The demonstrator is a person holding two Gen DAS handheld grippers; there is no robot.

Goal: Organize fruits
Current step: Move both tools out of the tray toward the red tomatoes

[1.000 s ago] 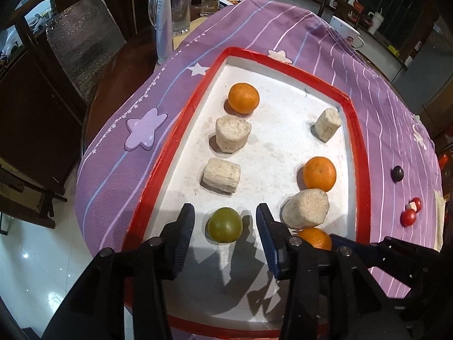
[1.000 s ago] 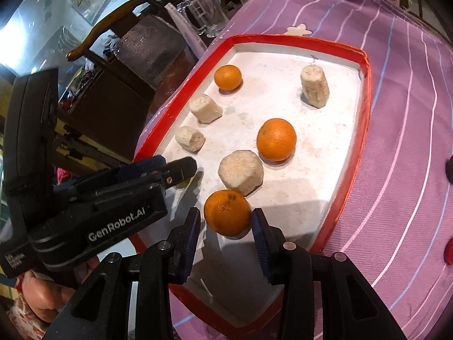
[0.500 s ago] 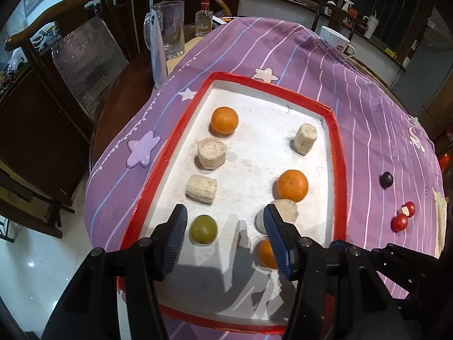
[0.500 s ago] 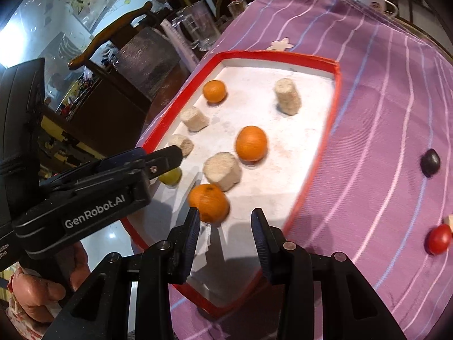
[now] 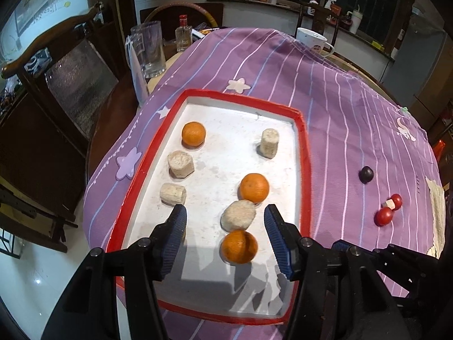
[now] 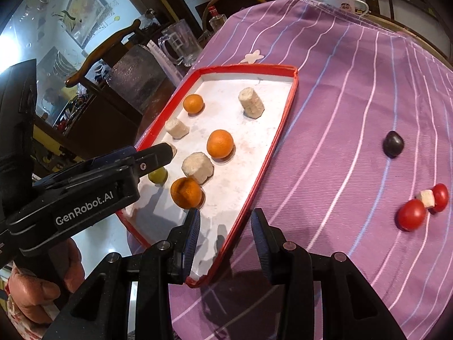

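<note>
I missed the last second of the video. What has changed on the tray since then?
Both grippers pulled back and up from the tray. The left gripper widened and left the green fruit; the right gripper left the near orange. Both are empty. Oranges, pale chunks and the fruits on the cloth stayed.

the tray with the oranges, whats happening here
A person holds a gripper in each hand above a red-rimmed tray on a purple cloth. Three oranges, four pale chunks and a green fruit lie in it. Both the left gripper and right gripper are empty, jaws apart. Two red fruits and a dark one lie outside on the cloth.
</note>
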